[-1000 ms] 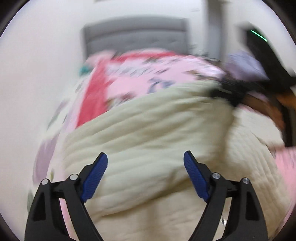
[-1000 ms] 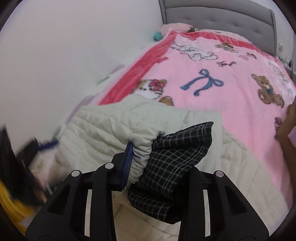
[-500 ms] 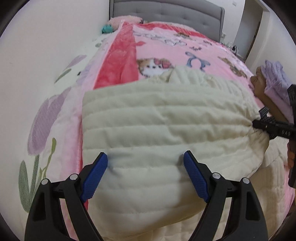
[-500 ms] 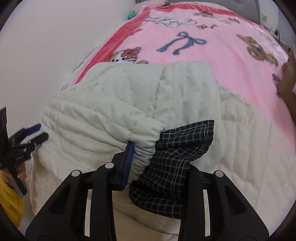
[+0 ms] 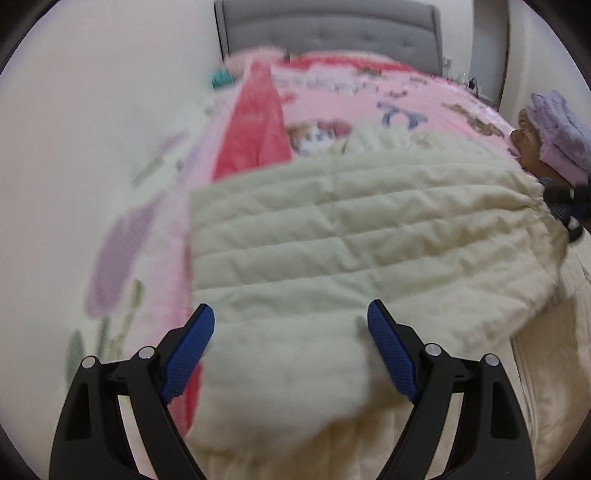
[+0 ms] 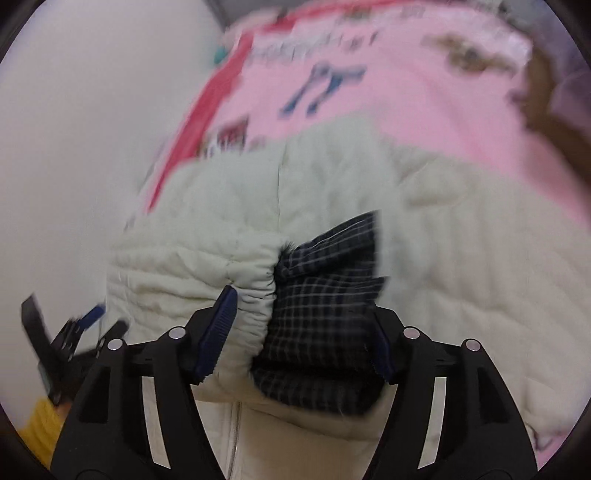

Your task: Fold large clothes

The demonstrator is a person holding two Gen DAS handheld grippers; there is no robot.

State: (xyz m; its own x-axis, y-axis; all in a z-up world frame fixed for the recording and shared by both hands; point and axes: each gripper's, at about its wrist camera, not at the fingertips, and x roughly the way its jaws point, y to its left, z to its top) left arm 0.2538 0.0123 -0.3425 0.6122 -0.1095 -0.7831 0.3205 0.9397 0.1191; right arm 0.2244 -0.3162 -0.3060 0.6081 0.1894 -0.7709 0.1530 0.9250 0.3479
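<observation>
Both hand-held grippers point down at a bed. Left gripper (image 5: 291,332) has its 2 blue pads spread wide, with a soft fold of the cream quilted jacket (image 5: 351,236) lying between them; neither pad visibly presses on it. Right gripper (image 6: 303,328) has just been opening its jaws; the jacket's gathered cuff (image 6: 255,280) and its dark checked lining (image 6: 325,314) sit between the 2 pads, the left pad against the cuff and the right pad at the lining's edge, though blur leaves it unclear whether they still press.

Beyond the left gripper the jacket spreads flat in stitched bands across the near end of the bed. Under the right gripper a zip (image 6: 233,424) runs along a lower layer of the same garment.

Past the jacket lies a pink blanket (image 5: 369,99) printed with cartoon animals and a blue bow, with a red border (image 5: 255,122) on its left side. Further left, a pale sheet with purple flower prints (image 5: 122,254) hangs toward a plain white wall (image 5: 92,92). At the far end stands a grey tufted headboard (image 5: 332,26). Off to the right rests a lilac sleeve (image 5: 557,129).
</observation>
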